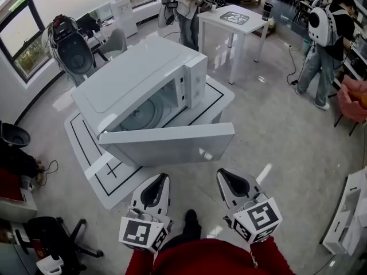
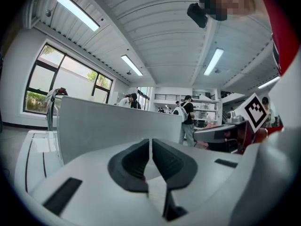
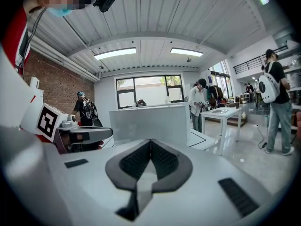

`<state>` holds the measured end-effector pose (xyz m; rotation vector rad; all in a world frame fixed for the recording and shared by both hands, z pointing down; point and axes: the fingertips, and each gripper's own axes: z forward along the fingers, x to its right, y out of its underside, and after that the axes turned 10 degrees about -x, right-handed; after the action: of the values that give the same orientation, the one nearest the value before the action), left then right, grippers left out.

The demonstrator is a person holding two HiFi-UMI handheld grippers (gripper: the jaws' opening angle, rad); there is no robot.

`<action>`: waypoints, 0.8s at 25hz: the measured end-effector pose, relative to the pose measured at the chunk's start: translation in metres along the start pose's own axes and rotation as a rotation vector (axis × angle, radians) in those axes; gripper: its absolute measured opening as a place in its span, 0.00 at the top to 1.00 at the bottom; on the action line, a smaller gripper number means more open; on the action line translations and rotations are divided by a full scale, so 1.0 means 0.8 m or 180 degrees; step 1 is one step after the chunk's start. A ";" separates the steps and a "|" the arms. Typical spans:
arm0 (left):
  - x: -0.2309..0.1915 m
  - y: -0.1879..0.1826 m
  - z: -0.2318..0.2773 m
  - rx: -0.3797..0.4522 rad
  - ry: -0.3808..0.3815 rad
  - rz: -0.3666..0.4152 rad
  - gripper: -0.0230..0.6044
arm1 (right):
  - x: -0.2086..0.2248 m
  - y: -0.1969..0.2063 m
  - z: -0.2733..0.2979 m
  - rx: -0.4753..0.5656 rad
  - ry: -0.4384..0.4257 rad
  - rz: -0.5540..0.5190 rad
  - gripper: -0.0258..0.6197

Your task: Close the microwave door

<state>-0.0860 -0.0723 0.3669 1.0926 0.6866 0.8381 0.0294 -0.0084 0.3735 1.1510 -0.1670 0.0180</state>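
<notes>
At the far left of the head view a window (image 1: 23, 39) runs along the wall, and a black office chair (image 1: 54, 239) stands on the floor in the lower corner. Next comes the low white table (image 1: 86, 153) marked with black lines, and the white microwave (image 1: 137, 76) sits on it. Its door (image 1: 172, 145) stands open, hinged at the left and swung out toward the person, so the cavity with its glass turntable (image 1: 143, 114) shows over the door's top edge. The free edge of the door is well clear of the control panel (image 1: 195, 80) on the microwave's right.

Below the door, the left gripper (image 1: 160, 177) points at the door's outer face, near it but apart. Its fingers are closed together with nothing between them (its own view shows only a hairline seam between the pads). The right gripper (image 1: 223, 173) is just beside it, level with it and aimed at the right part of the door. Its fingers are closed and empty too, and they are likewise short of the panel.

Farther back and to the right stands a second table (image 1: 232, 19). A person with a white backpack (image 1: 321, 30) stands at the right edge of the room.
</notes>
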 end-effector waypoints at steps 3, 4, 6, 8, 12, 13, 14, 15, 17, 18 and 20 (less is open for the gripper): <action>-0.012 0.000 0.007 -0.0018 -0.0011 0.0012 0.91 | 0.001 -0.005 0.013 -0.0011 0.0038 -0.0026 0.94; -0.015 0.000 0.009 -0.0022 -0.0015 0.0012 0.89 | 0.003 -0.007 0.016 -0.0021 0.0066 -0.0029 0.94; -0.022 -0.001 0.014 -0.0034 -0.0030 0.0020 0.85 | 0.008 -0.008 0.023 -0.0052 0.0176 -0.0028 0.94; -0.028 -0.001 0.019 -0.0052 -0.0066 0.0041 0.78 | 0.016 -0.008 0.029 -0.0096 0.0335 -0.0043 0.94; -0.041 0.003 0.027 -0.0108 -0.0147 0.0057 0.67 | 0.017 -0.007 0.046 -0.0173 0.0436 -0.0109 0.70; -0.044 0.003 0.029 -0.0114 -0.0142 0.0047 0.67 | 0.015 -0.006 0.051 -0.0199 0.0423 -0.0110 0.63; -0.046 0.003 0.030 -0.0117 -0.0130 0.0034 0.67 | 0.013 -0.005 0.055 -0.0225 0.0411 -0.0117 0.59; -0.048 0.003 0.031 -0.0118 -0.0118 0.0022 0.67 | 0.012 -0.005 0.059 -0.0248 0.0407 -0.0130 0.58; -0.051 0.001 0.033 -0.0117 -0.0100 0.0005 0.67 | 0.010 -0.005 0.064 -0.0286 0.0428 -0.0158 0.58; -0.053 0.001 0.034 -0.0116 -0.0093 0.0005 0.67 | 0.009 -0.006 0.066 -0.0300 0.0443 -0.0166 0.58; -0.054 -0.001 0.034 -0.0112 -0.0085 0.0032 0.67 | 0.009 -0.007 0.068 -0.0316 0.0468 -0.0160 0.58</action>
<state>-0.0860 -0.1226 0.3781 1.0745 0.6423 0.8400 0.0303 -0.0610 0.3912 1.0502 -0.0084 0.0491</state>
